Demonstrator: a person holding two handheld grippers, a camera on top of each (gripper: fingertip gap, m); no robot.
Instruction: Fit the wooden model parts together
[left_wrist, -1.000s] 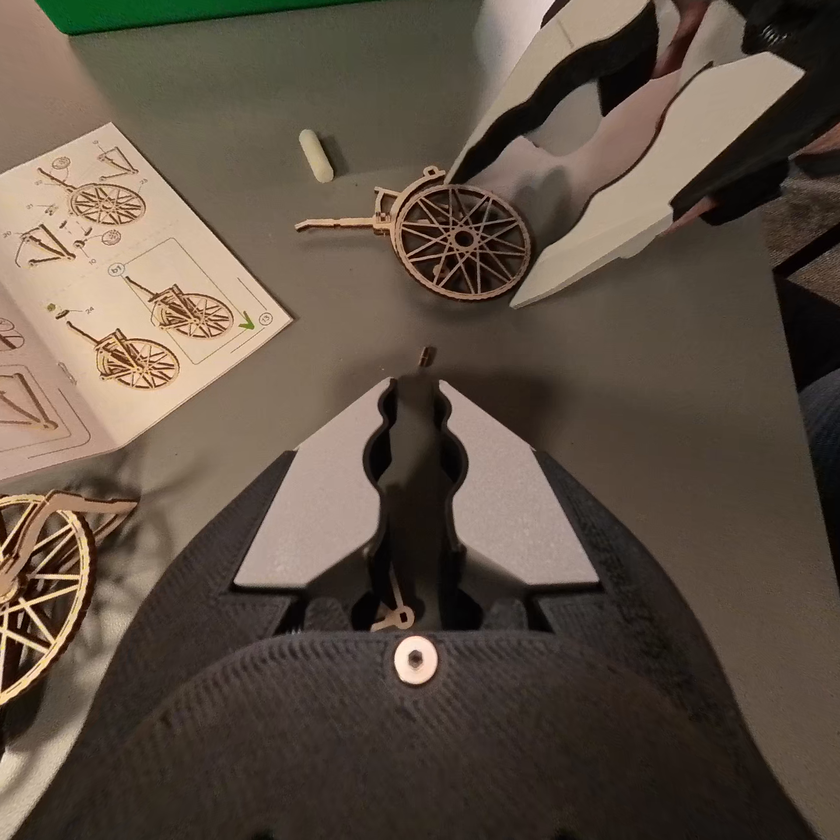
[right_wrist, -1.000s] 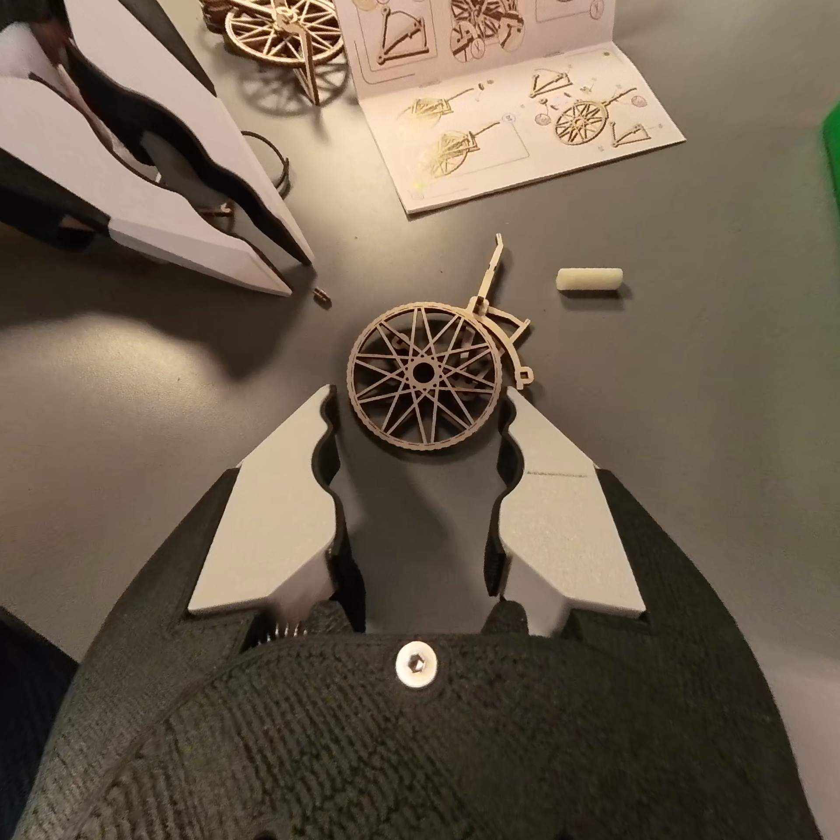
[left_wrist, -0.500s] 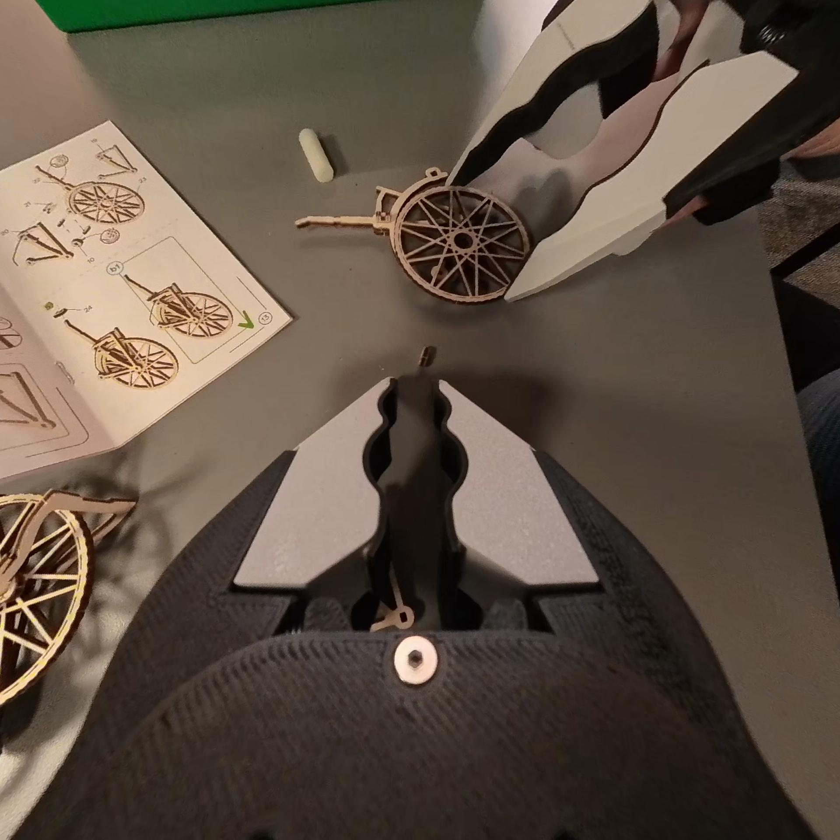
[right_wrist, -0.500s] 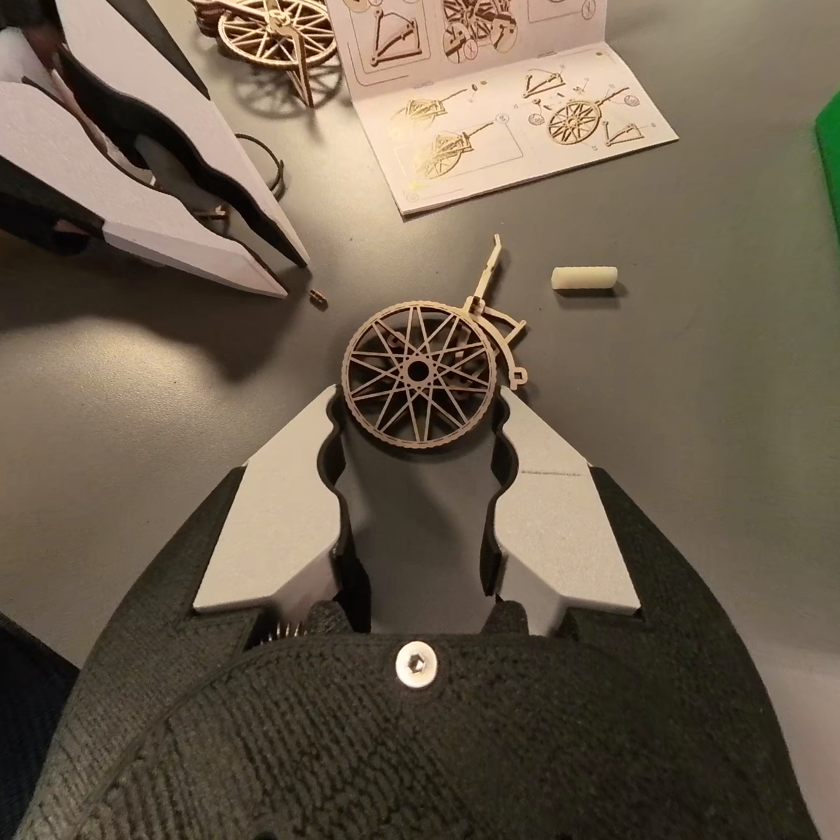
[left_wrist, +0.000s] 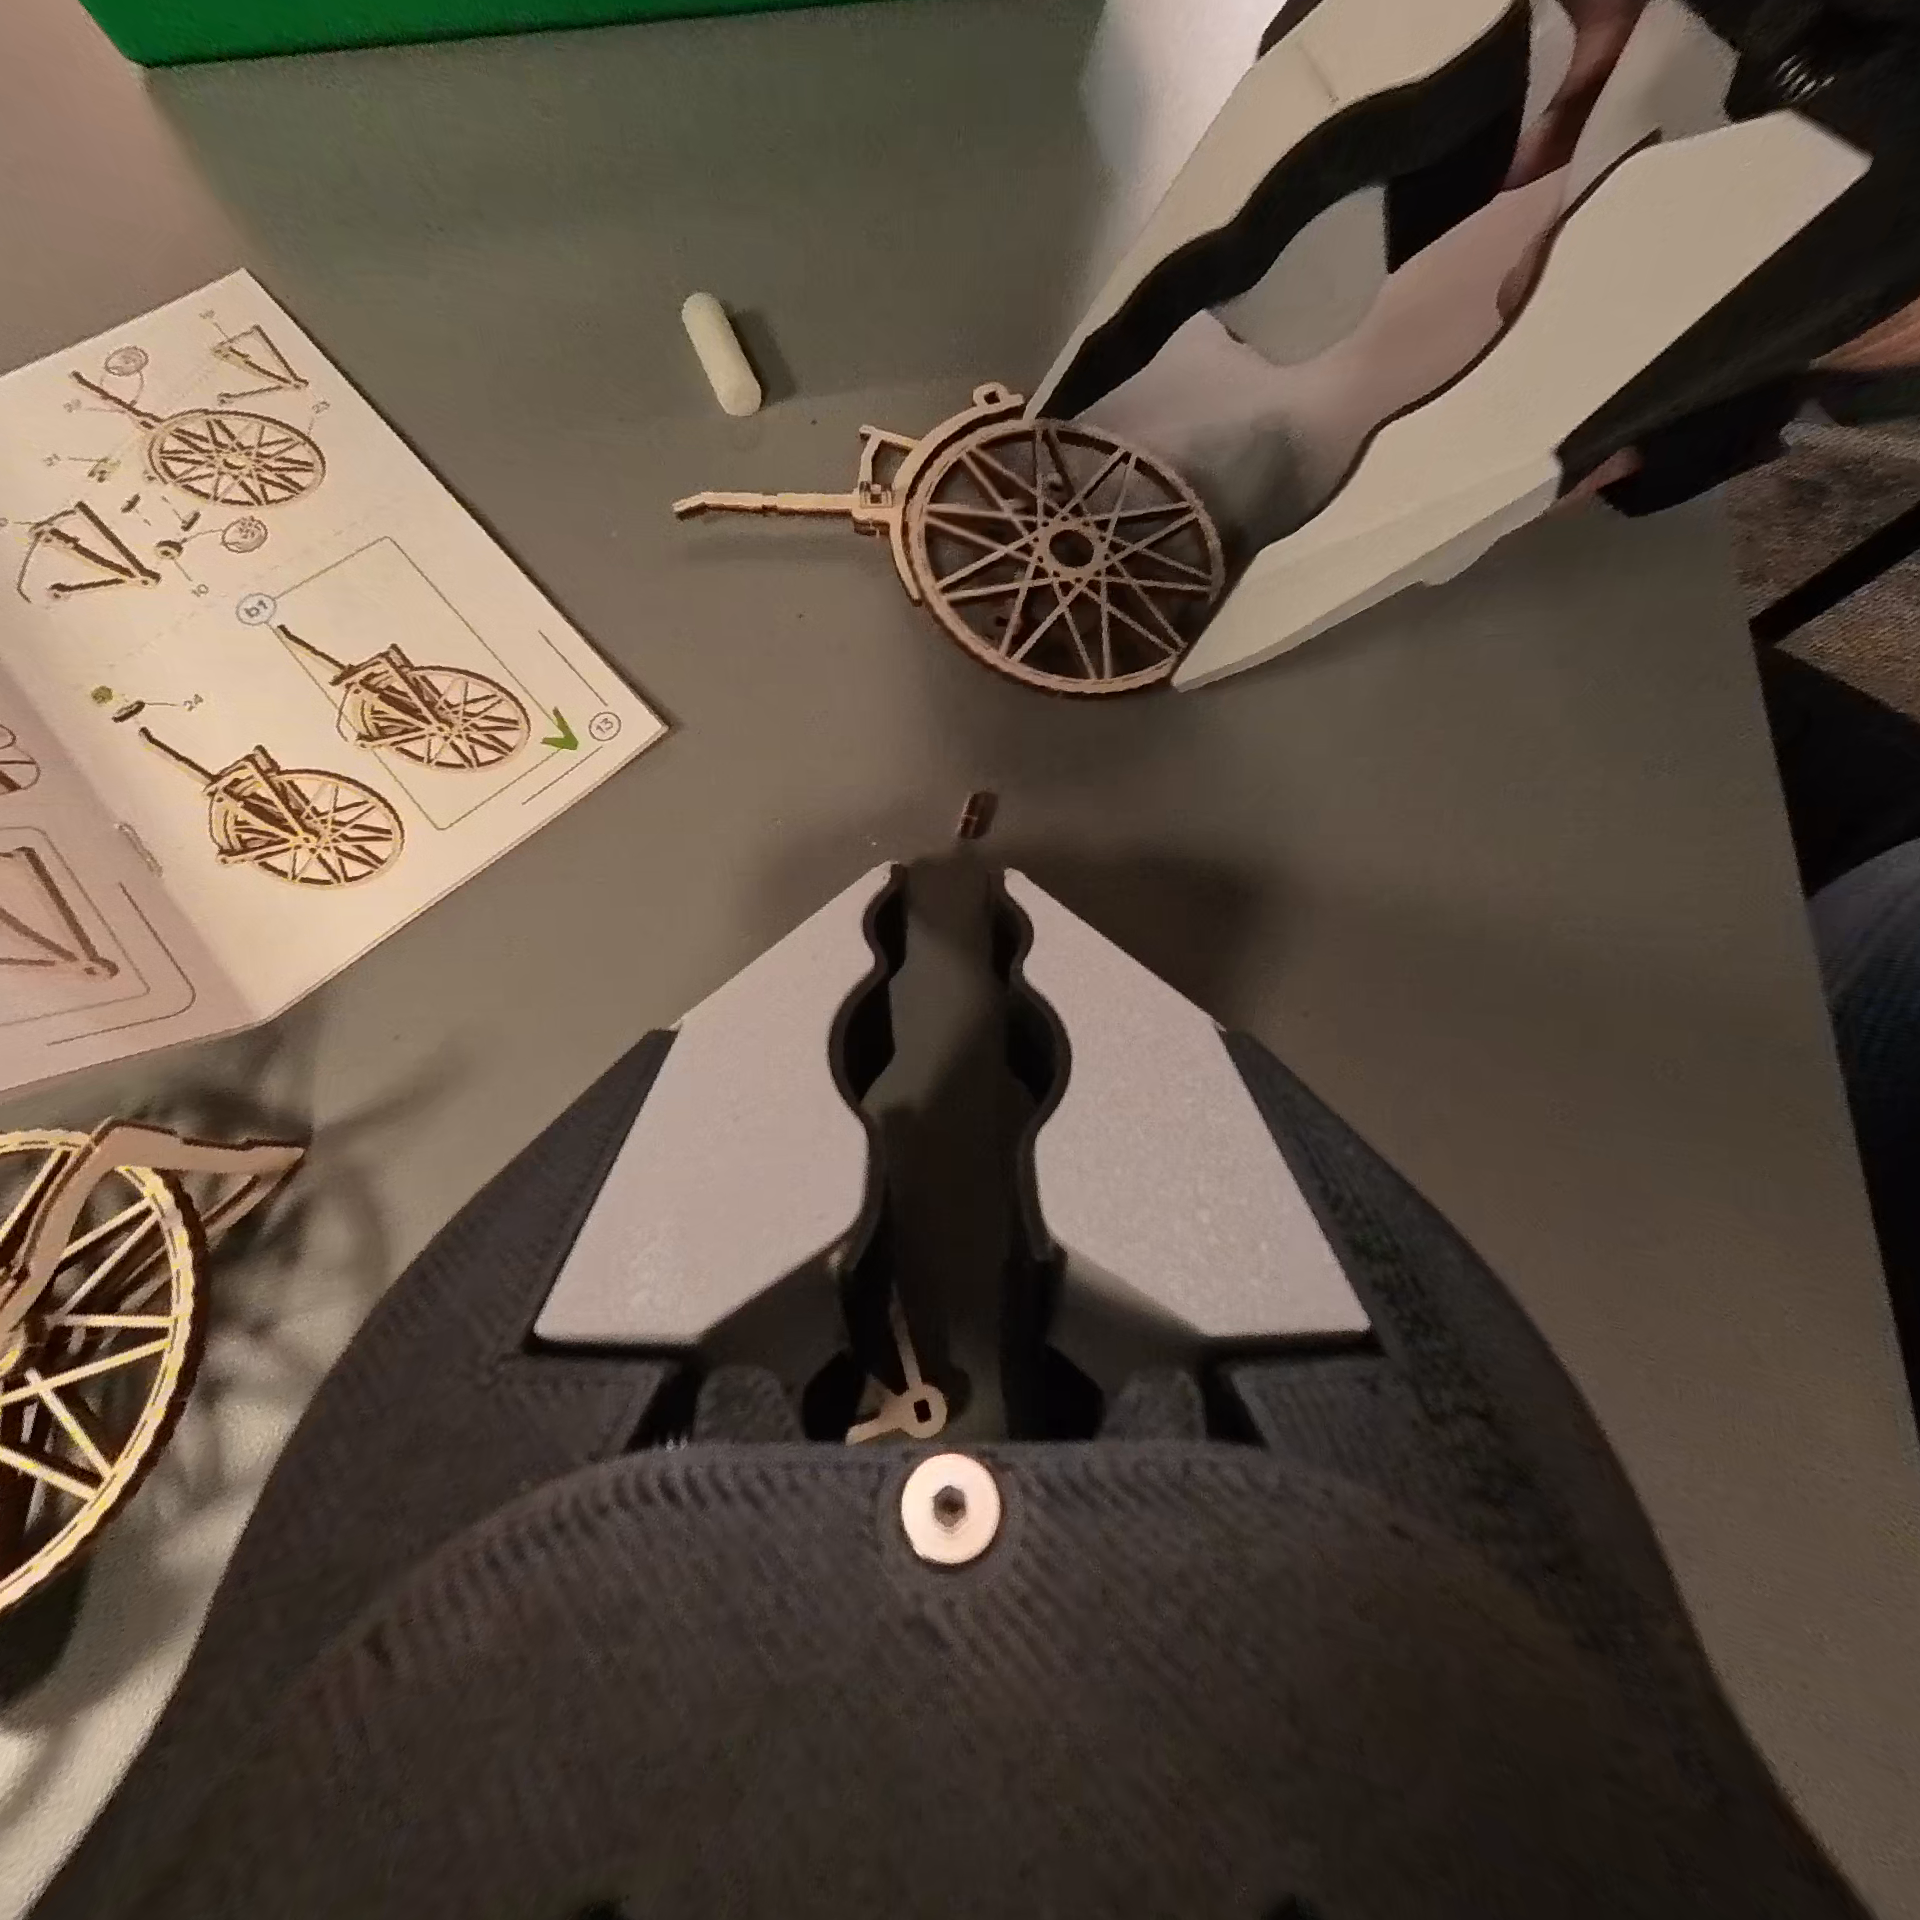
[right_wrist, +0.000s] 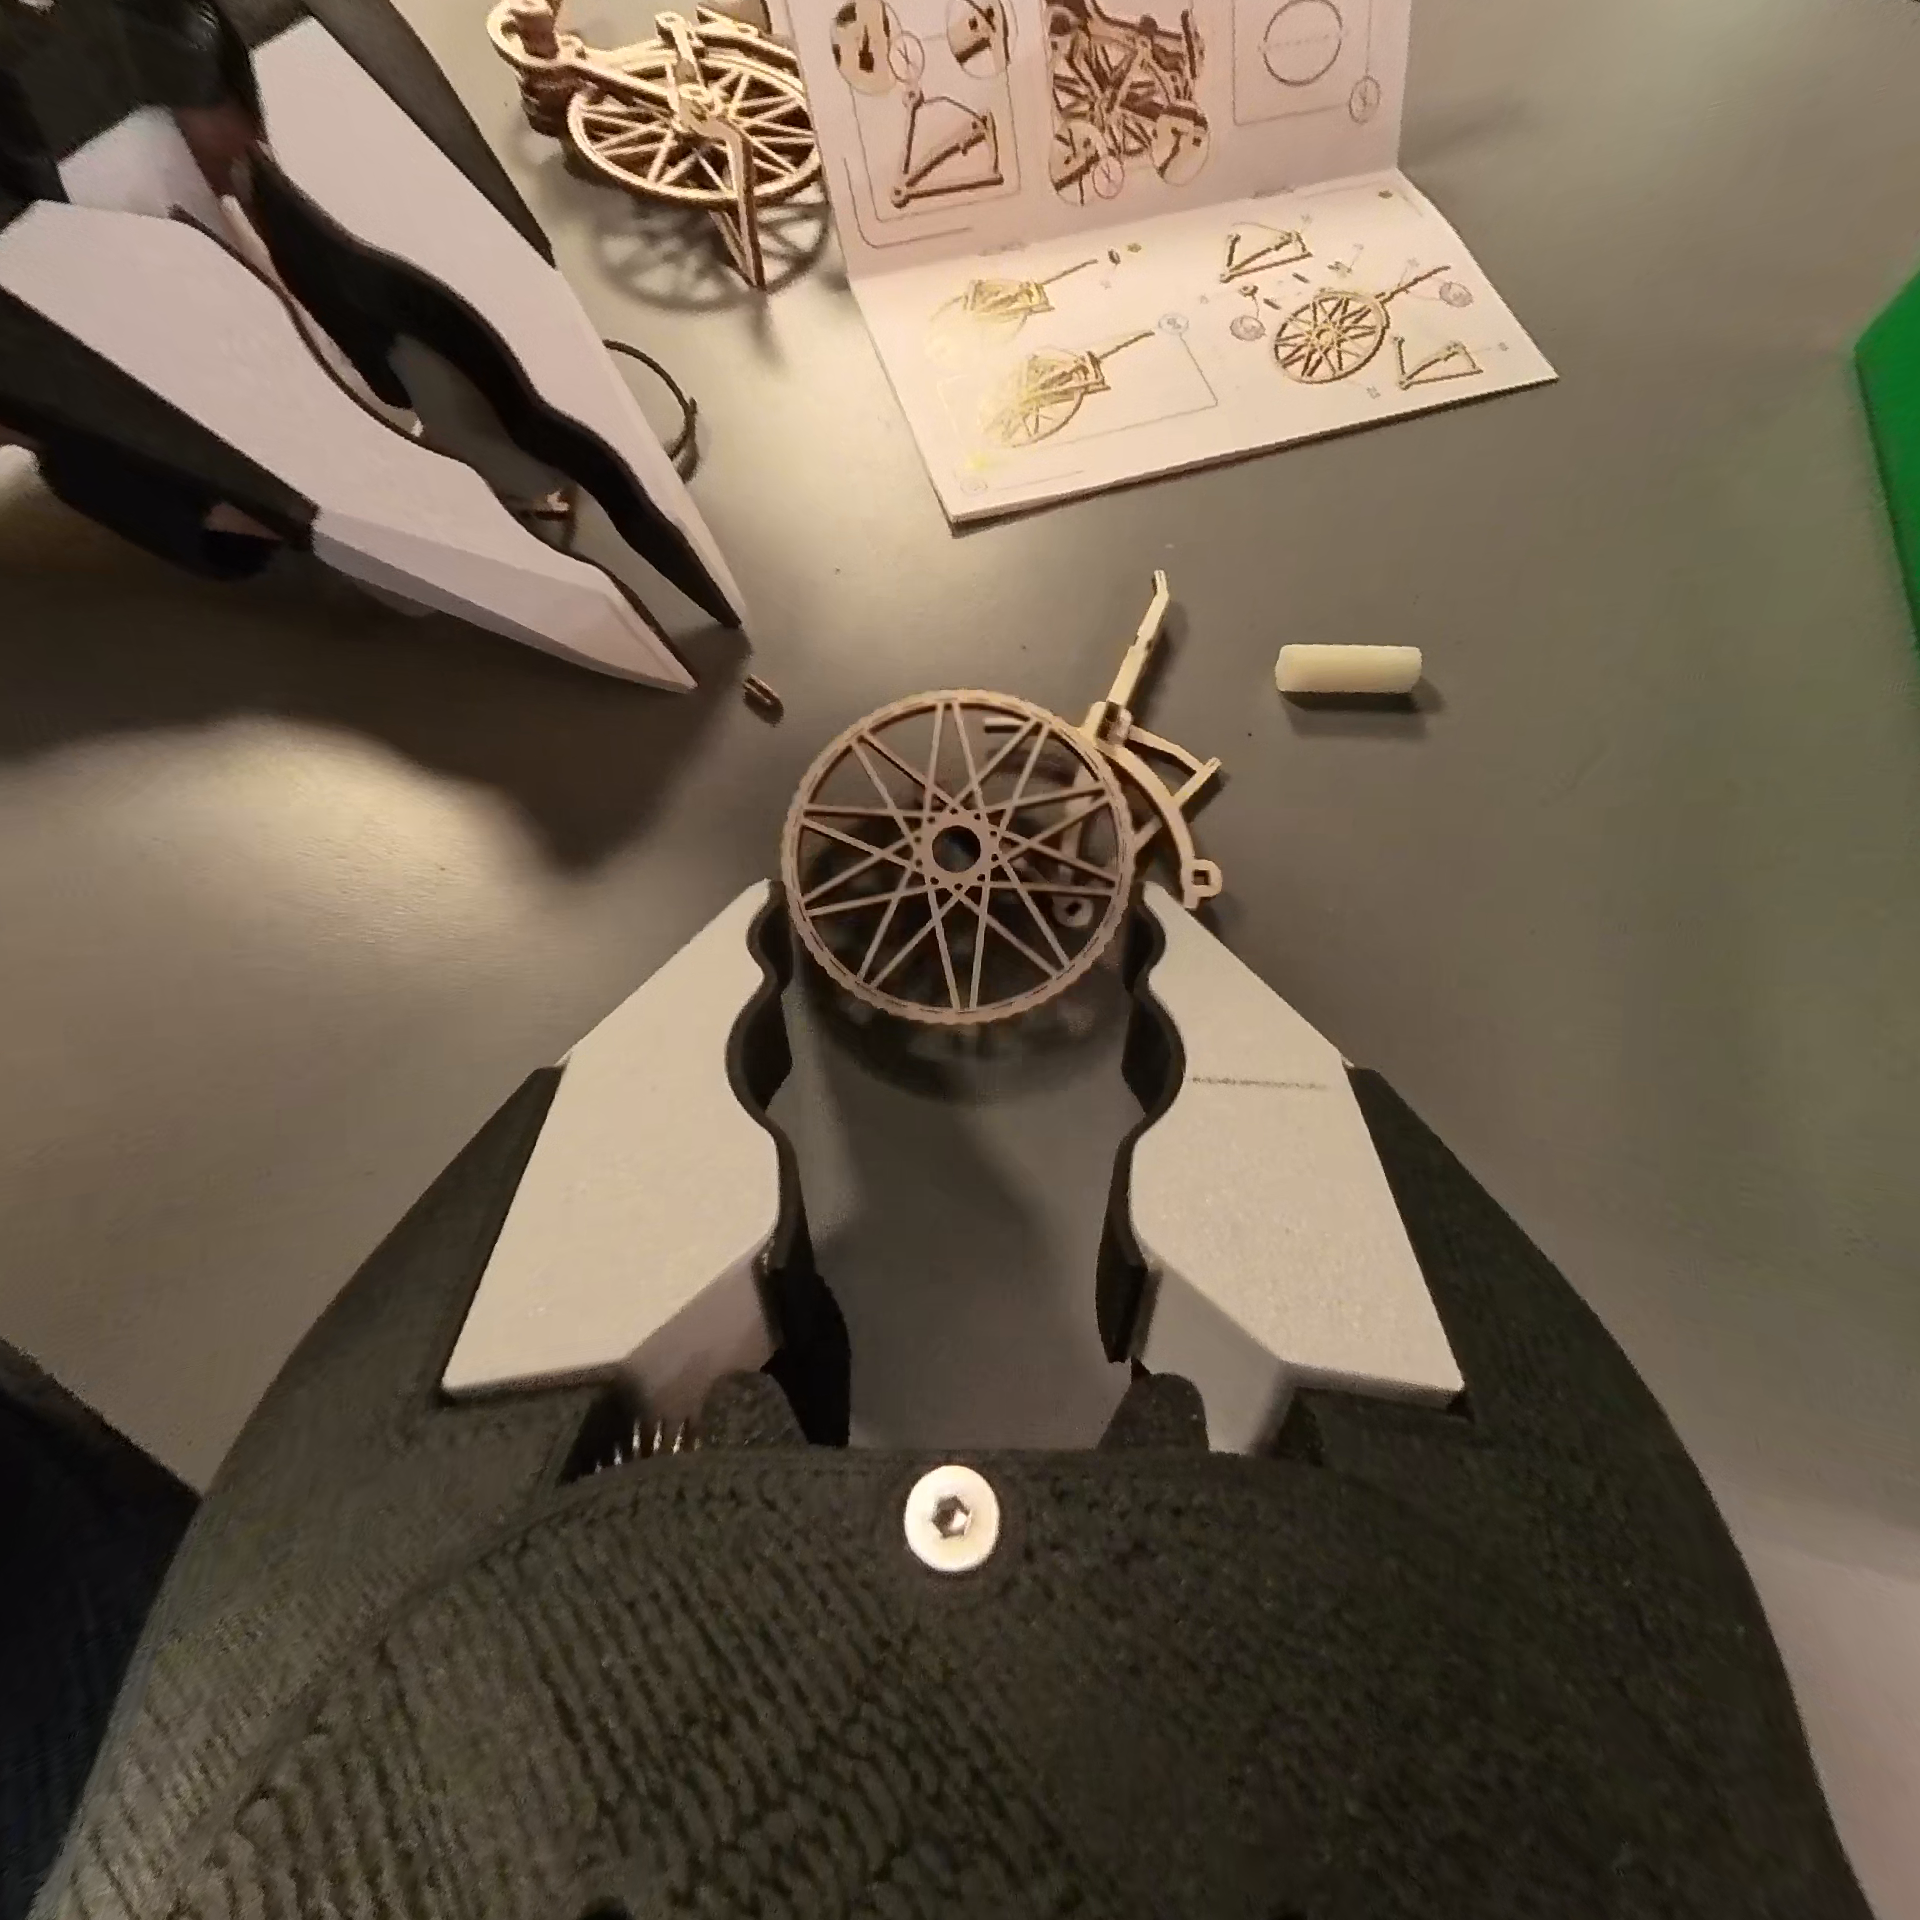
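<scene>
A wooden spoked wheel with a fork and long stem (right_wrist: 956, 862) lies flat on the grey table. My right gripper (right_wrist: 958, 899) is open, and its fingertips stand either side of the wheel's near half. The left wrist view shows the same wheel (left_wrist: 1070, 551) with the right gripper (left_wrist: 1117, 545) around it. My left gripper (left_wrist: 951, 871) is shut on a thin wooden strip (left_wrist: 902, 1397). The strip's small end (left_wrist: 975, 814) pokes out past the tips. In the right wrist view the left gripper (right_wrist: 712, 649) hovers just left of the wheel.
An open instruction booklet (left_wrist: 260, 665) lies at the left. A white cylinder (left_wrist: 719, 355) lies beyond the wheel. A larger wheel assembly (left_wrist: 73, 1340) stands at the near left. A green box (left_wrist: 520, 16) is at the far edge. The table's edge (left_wrist: 1766, 831) runs along the right. My right gripper is the nearer one to the white cylinder (left_wrist: 719, 355): about 7 cm, against 12 cm. It is also in sight in the right wrist view (right_wrist: 1338, 661).
My right gripper has moved forward, so the wheel now sits between its fingertips. The left gripper and the wheel have stayed where they were.
</scene>
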